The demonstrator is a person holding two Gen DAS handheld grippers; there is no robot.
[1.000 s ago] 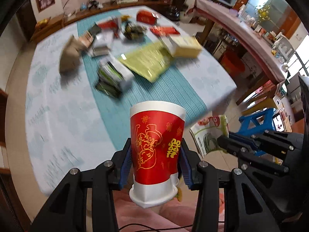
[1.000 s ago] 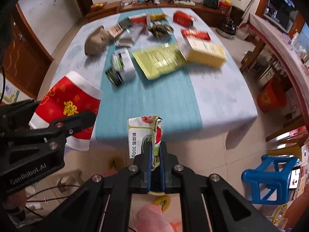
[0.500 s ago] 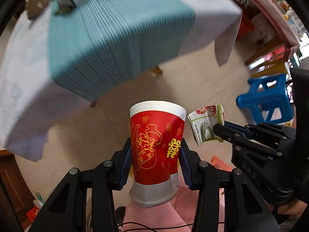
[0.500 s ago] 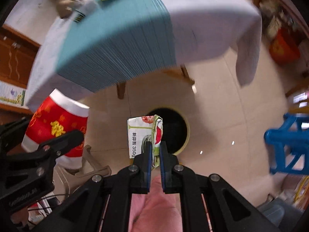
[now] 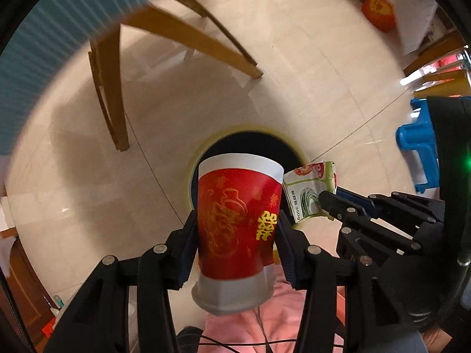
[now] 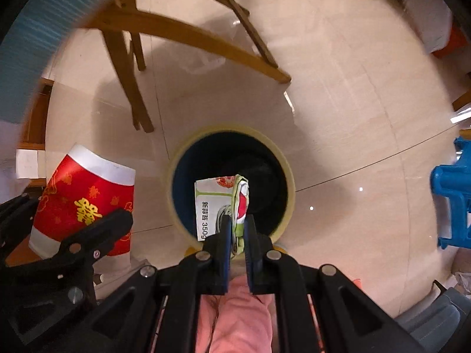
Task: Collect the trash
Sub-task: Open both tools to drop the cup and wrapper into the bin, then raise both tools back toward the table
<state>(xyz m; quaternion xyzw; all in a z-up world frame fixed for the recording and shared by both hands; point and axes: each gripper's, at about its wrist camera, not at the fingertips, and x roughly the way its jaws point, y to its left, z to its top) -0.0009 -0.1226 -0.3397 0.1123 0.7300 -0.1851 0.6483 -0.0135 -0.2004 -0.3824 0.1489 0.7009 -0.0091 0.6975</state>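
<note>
Since both loads hang over the bin (image 5: 253, 141), release looks next. L wrist view: left gripper (image 5: 237, 232) clamps a red paper cup (image 5: 235, 220) at mid-body, jaws part-open to cup width. R wrist view: right gripper (image 6: 238, 232) nearly closed, pinches a folded food wrapper (image 6: 219, 206) above the bin mouth. Tile floor (image 6: 338, 103), table legs (image 6: 129, 67), blue stool (image 6: 450, 194).

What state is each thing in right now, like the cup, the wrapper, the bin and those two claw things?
Left gripper: shut on the cup.
Red paper cup: held at its sides, lifted, mouth pointing toward the bin.
Right gripper: shut on the wrapper.
Food wrapper: folded, pinched at one end, hanging over the bin opening.
Trash bin: upright on the floor, open, dark inside.
Blue stool: standing beside the bin, apart from it.
</note>
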